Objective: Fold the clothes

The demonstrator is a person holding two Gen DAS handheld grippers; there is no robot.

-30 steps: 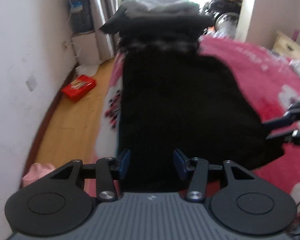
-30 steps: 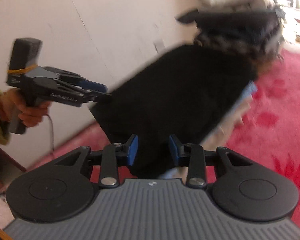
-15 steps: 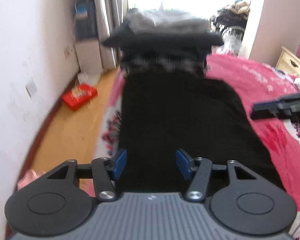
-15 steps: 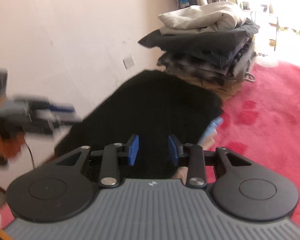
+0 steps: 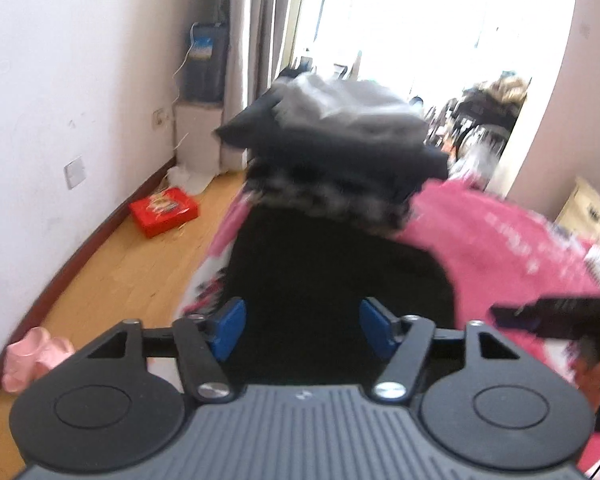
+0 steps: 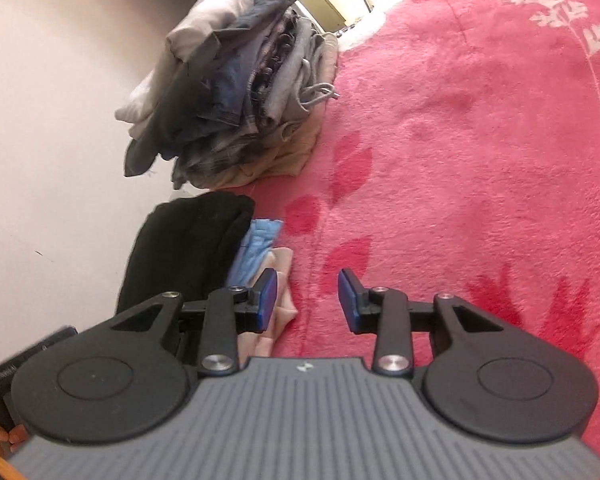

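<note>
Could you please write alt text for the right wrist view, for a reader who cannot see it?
The right gripper, jaws opening with nothing between them, hovers over a red floral blanket. To its left lies a folded black garment on light blue and pink pieces, and beyond stands a tall stack of folded clothes against the wall.

I count one black garment (image 5: 332, 280) lying on one pink bed (image 6: 480, 152), one tall stack of folded clothes (image 6: 236, 92), one blue cloth (image 6: 256, 248), one red box (image 5: 165, 211) on the floor, and two claws.
</note>
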